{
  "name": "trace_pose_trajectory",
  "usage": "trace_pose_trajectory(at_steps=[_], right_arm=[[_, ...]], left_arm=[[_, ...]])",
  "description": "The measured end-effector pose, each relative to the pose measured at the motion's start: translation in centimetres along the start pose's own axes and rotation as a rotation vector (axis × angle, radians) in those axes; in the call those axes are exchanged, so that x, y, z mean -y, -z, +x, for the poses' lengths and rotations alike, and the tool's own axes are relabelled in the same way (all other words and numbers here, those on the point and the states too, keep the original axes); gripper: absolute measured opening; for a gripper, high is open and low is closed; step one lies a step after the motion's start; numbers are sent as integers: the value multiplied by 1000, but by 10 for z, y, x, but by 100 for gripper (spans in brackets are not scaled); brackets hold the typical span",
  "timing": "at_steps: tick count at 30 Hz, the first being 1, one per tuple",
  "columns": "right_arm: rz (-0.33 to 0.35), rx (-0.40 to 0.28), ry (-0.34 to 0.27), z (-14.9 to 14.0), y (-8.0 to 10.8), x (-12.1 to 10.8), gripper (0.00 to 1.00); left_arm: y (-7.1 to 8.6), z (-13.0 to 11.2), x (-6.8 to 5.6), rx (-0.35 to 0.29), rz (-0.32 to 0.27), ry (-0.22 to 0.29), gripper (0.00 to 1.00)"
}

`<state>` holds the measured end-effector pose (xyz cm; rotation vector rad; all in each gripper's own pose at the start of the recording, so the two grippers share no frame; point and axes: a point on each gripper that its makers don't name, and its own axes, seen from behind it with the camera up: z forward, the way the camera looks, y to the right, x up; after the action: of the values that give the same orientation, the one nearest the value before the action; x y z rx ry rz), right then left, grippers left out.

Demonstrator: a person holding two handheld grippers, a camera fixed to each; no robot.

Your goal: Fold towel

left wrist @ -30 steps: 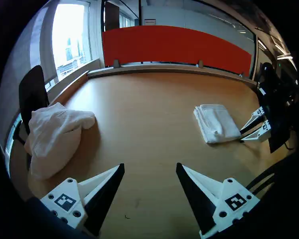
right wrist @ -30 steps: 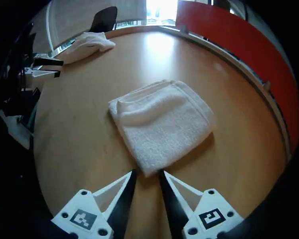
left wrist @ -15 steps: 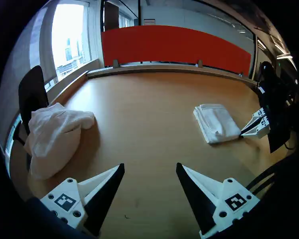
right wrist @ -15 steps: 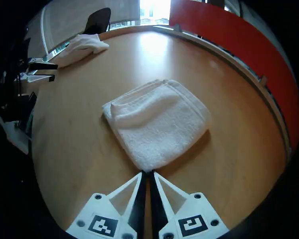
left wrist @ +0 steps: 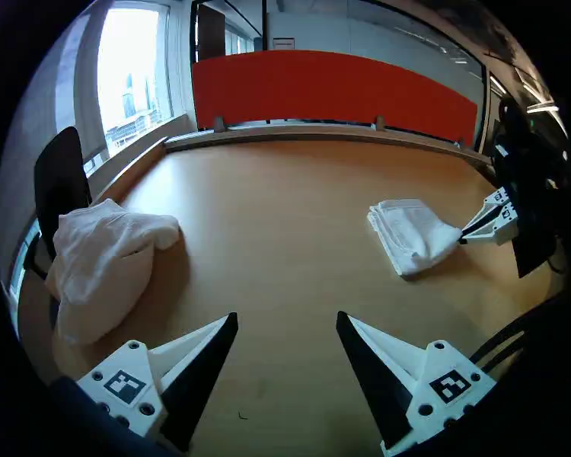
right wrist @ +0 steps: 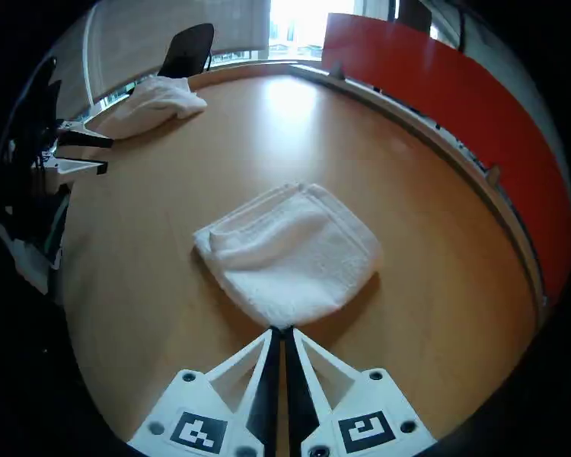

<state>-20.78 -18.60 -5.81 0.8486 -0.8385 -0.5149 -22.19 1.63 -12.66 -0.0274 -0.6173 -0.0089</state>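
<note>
In the left gripper view, the left gripper (left wrist: 285, 315) is seen spread wide with nothing between its fingers, held over the bare tabletop (left wrist: 285, 206). Ahead and to the right of it a folded towel (left wrist: 407, 232) lies as a compact white pad. One corner of the pad is pinched by the right gripper (left wrist: 464, 236) and appears to be drawn slightly up off the wood. Ahead and to the left a crumpled towel (left wrist: 103, 259) is heaped near the tabletop's edge, beside a black chair (left wrist: 57, 179); no fold has been put into it

In the right gripper view, the fingers are closed to a thin slit, with the nearest corner of the folded towel caught at their tips. How much cloth is gripped cannot be made out. This towel is judged folded or nearly so, with at most a last fold or a placing left, while the heap is not yet begun. The lower layers are hidden, so the folds cannot be counted
</note>
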Motion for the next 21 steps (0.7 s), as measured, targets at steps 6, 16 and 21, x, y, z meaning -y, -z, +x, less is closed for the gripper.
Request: trace_pose_trajectory(at_steps=[6, 16, 21], right_arm=[[-29, -37, 37, 29, 13, -13, 4], [-86, -108, 119, 85, 45, -33, 4], [-116, -148, 156, 113, 63, -42, 4]], left_arm=[[1, 5, -1, -15, -4, -3, 96], [2, 16, -3, -49, -14, -3, 96], [2, 23, -4, -68, -20, -7, 96]])
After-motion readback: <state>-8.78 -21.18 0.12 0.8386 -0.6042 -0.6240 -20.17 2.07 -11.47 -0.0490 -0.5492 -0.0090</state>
